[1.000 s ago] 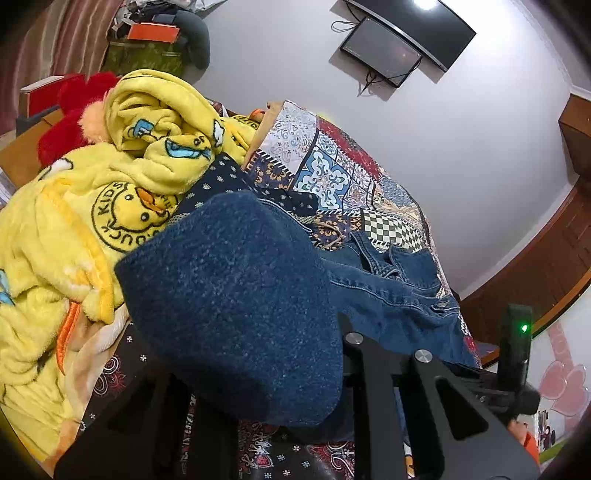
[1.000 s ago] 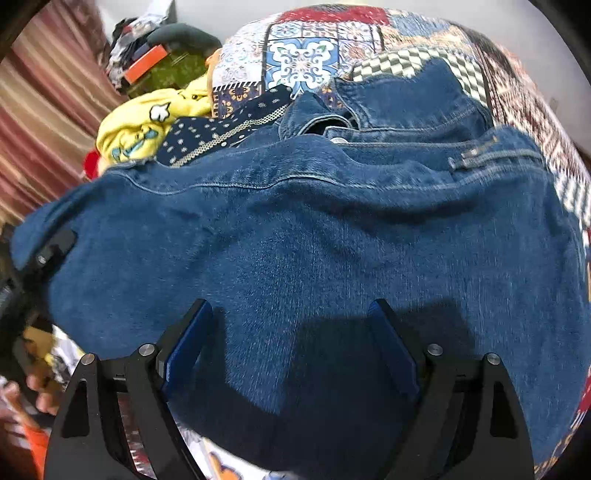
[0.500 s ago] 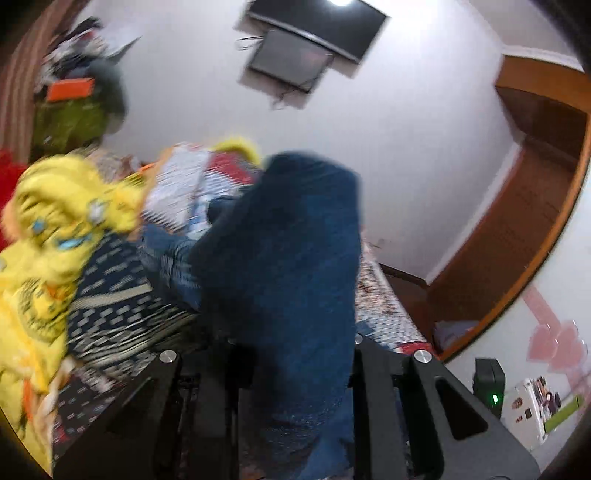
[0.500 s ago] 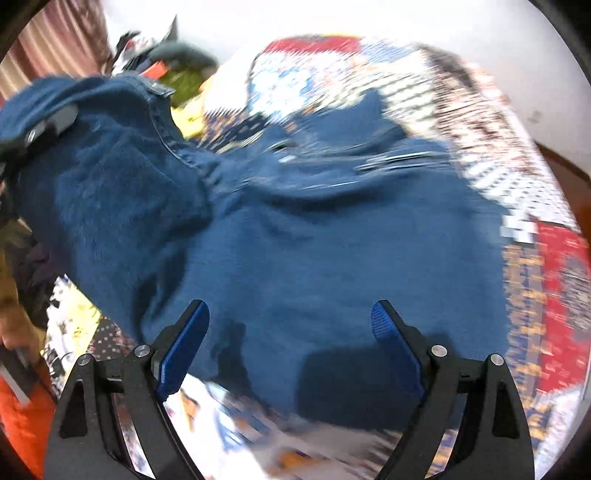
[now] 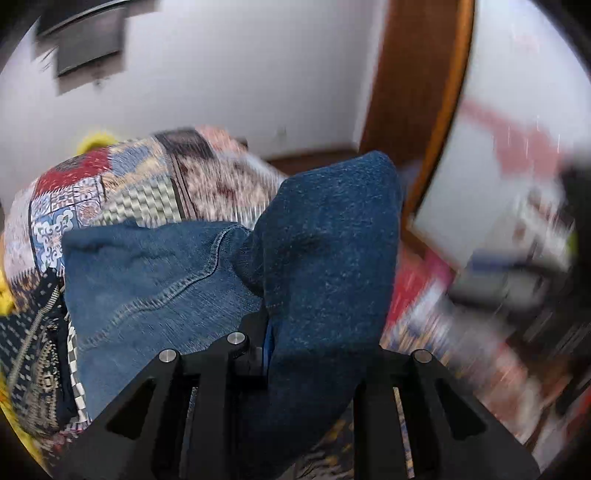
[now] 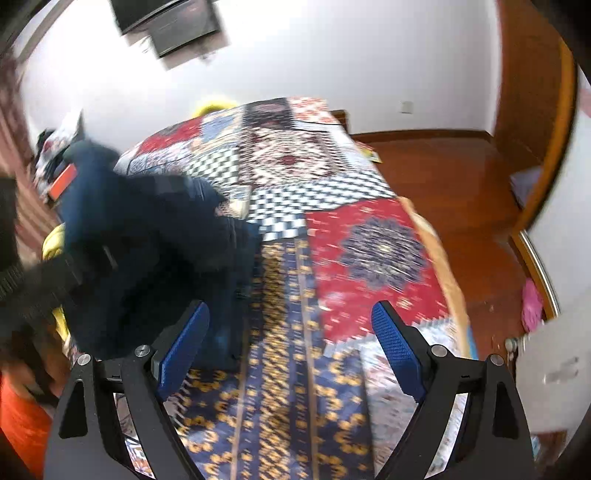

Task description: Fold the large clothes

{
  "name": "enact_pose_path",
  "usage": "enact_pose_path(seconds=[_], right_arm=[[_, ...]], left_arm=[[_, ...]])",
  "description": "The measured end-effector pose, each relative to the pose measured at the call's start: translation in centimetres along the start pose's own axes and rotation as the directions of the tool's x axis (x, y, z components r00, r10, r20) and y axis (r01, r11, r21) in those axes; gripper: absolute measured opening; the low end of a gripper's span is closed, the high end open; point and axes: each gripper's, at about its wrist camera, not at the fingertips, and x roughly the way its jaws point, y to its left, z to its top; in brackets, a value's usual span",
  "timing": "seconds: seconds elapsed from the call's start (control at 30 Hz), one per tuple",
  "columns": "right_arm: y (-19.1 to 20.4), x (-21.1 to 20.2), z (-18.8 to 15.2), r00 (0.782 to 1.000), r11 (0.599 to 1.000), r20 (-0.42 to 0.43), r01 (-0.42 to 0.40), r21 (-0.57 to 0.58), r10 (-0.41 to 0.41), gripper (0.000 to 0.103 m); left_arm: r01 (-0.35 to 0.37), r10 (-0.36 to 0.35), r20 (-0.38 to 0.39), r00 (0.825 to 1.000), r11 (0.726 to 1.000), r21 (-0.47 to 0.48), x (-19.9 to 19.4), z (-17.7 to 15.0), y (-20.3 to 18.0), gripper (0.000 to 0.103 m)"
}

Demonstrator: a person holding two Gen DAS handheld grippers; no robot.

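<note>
Blue denim jeans (image 5: 147, 280) lie bunched on the patchwork bedspread (image 5: 147, 192). My left gripper (image 5: 314, 343) is shut on a thick fold of the denim, which stands up between the fingers and hides their tips. In the right wrist view the jeans (image 6: 155, 236) are a dark blurred heap at the left, partly behind a blurred black shape. My right gripper (image 6: 290, 332) is open over bare bedspread (image 6: 369, 229), to the right of the jeans, and nothing lies between its blue pads (image 6: 184, 343).
A yellow blanket (image 5: 92, 140) and a dark dotted cloth (image 5: 26, 332) lie at the bed's left side. The bed's right edge drops to a wooden floor (image 6: 443, 166). A screen (image 6: 166, 22) hangs on the white wall. Something orange (image 6: 18, 417) sits at bottom left.
My left gripper has swung to the right and rolled, carrying the denim fold with it. My right gripper has left the jeans and moved right, over bare bedspread, still open.
</note>
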Motion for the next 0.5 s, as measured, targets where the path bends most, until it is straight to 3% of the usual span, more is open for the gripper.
enact_pose_path(seconds=[0.13,0.23,0.27,0.37,0.5], right_arm=[[-1.6,-0.9,-0.7,1.000,1.000,0.005,0.004,0.024,-0.004,0.088],[-1.7,-1.4,-1.2,1.000,1.000,0.005,0.004,0.014,-0.005,0.088],[-1.6,-1.4,-1.3,1.000,1.000,0.003,0.001,0.013,-0.001,0.088],[-1.2,-1.5,-1.3,1.000,1.000,0.003,-0.020,0.011,0.020,0.088],[0.2,-2.2,-1.0,0.998,0.998,0.023,-0.054,-0.017,0.054,0.088]], left_arm=[[-0.054,0.062,-0.091,0.994,0.995,0.086,2.4,-3.1,-0.8,0.022],[-0.068,0.078,-0.092,0.993,0.991,0.116,2.1,-3.8,-0.7,0.027],[-0.070,0.083,-0.102,0.991,0.990,0.122,1.9,-3.9,-0.6,0.033],[-0.033,0.047,-0.126,0.991,0.993,0.109,0.6,-4.6,-0.4,0.053],[0.033,-0.029,-0.117,0.993,0.999,0.034,-2.5,-5.0,1.0,0.061]])
